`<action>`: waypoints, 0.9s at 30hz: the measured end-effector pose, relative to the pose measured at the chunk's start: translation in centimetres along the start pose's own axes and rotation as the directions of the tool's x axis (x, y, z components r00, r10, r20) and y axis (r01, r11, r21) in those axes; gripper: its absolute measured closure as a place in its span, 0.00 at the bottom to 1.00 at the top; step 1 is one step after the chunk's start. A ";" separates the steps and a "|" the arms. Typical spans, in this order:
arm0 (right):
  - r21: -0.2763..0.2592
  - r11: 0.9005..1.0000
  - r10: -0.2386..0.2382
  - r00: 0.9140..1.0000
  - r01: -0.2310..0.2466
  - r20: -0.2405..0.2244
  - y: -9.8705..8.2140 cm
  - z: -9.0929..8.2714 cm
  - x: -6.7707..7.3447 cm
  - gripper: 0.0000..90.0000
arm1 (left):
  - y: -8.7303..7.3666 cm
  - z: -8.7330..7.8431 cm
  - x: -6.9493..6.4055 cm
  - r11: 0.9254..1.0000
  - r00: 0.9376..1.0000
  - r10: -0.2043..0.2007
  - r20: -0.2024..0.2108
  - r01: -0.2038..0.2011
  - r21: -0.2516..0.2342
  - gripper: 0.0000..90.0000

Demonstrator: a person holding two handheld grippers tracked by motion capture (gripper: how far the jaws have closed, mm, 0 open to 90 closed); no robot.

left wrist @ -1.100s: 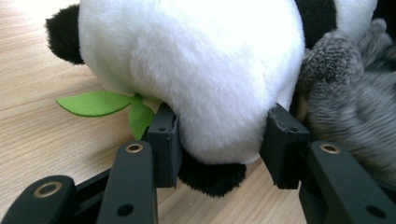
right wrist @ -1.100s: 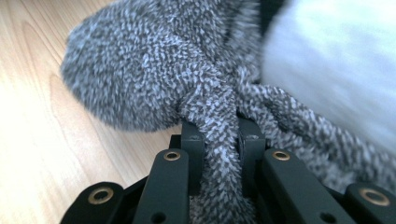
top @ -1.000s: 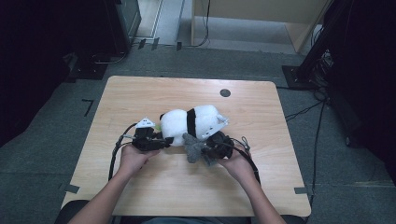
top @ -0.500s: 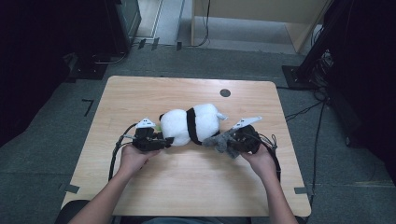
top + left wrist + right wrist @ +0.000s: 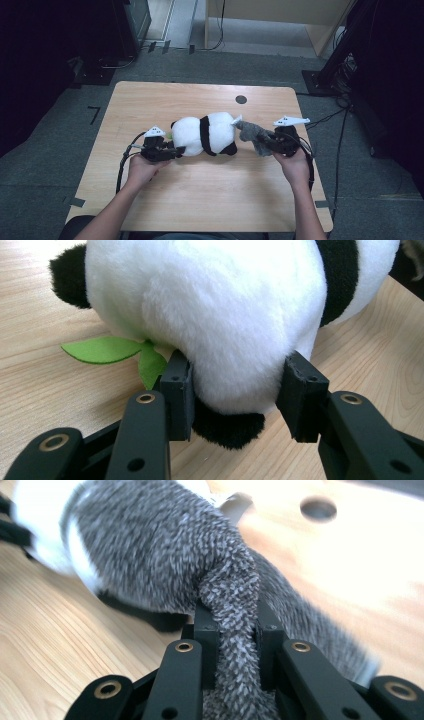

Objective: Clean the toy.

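Note:
A black-and-white panda plush (image 5: 205,134) lies on its side in the middle of the wooden table (image 5: 200,195). My left gripper (image 5: 172,150) is shut on the plush's left end; in the left gripper view both pads (image 5: 181,390) press into the white fur (image 5: 215,305), beside a green felt leaf (image 5: 105,349). To the plush's right, my right gripper (image 5: 267,142) is shut on a fuzzy grey cloth (image 5: 252,134). The cloth stretches from the jaws to the plush's right end. In the right gripper view the grey cloth (image 5: 165,545) bunches into a strand pinched by that gripper (image 5: 234,630).
A round cable hole (image 5: 241,99) is set in the table near its far edge, also visible as a dark hole (image 5: 319,508) in the right gripper view. Cables trail from both grippers. Dark furniture and a cabinet stand on the floor beyond the table.
The right gripper has carried the grey cloth from the plush's front side out to the right and slightly up. The left gripper has kept its hold and place.

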State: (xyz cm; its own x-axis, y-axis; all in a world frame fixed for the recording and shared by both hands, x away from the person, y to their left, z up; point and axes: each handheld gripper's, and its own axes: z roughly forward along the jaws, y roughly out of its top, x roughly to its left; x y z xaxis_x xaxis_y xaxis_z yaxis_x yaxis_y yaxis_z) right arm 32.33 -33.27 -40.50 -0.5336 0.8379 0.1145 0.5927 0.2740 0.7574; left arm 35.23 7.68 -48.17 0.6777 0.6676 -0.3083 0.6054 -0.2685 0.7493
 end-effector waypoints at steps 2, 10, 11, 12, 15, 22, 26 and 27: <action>-0.030 0.999 -0.019 1.000 0.018 -0.022 0.7 0.1 0.8 0.87 | 0.0 0.0 0.0 1.000 1.000 0.000 0.001 0.000 -0.004 0.61; -0.091 0.992 -0.098 0.992 0.091 -0.076 4.0 3.1 4.4 0.87 | 0.2 0.1 0.1 1.000 1.000 0.006 0.002 -0.006 -0.008 0.61; -0.091 0.992 -0.100 0.991 0.092 -0.086 4.2 3.7 4.8 0.87 | 0.2 0.1 0.1 1.000 1.000 0.006 0.002 -0.006 -0.010 0.61; -0.088 0.992 -0.102 0.990 0.094 -0.098 4.4 4.3 5.1 0.87 | 0.2 0.1 0.1 1.000 1.000 0.007 0.003 -0.007 -0.011 0.61; -0.063 0.993 -0.111 0.987 0.104 -0.117 4.6 6.0 6.1 0.87 | 0.2 0.2 0.1 1.000 1.000 0.000 0.006 0.000 -0.012 0.61; -0.026 0.988 -0.154 0.965 0.152 -0.213 4.0 8.0 8.4 0.88 | 0.1 0.2 -0.1 1.000 1.000 0.004 -0.007 -0.004 -0.006 0.62; 0.026 0.976 -0.204 0.943 0.218 -0.264 2.9 9.8 10.2 0.88 | 0.1 0.2 0.0 1.000 1.000 -0.007 -0.001 0.007 0.000 0.62; 0.039 0.970 -0.223 0.939 0.241 -0.262 2.6 10.2 10.6 0.88 | 0.0 0.2 0.0 1.000 1.000 -0.006 -0.002 0.006 0.002 0.62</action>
State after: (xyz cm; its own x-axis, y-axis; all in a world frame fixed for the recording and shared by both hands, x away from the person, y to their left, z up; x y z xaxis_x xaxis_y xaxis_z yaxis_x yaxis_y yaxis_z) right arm 34.34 -18.85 -43.88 -0.7914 0.6018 0.1073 0.4697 0.4864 0.7368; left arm 35.37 7.56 -48.27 0.6732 0.6704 -0.3120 0.6103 -0.2656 0.7463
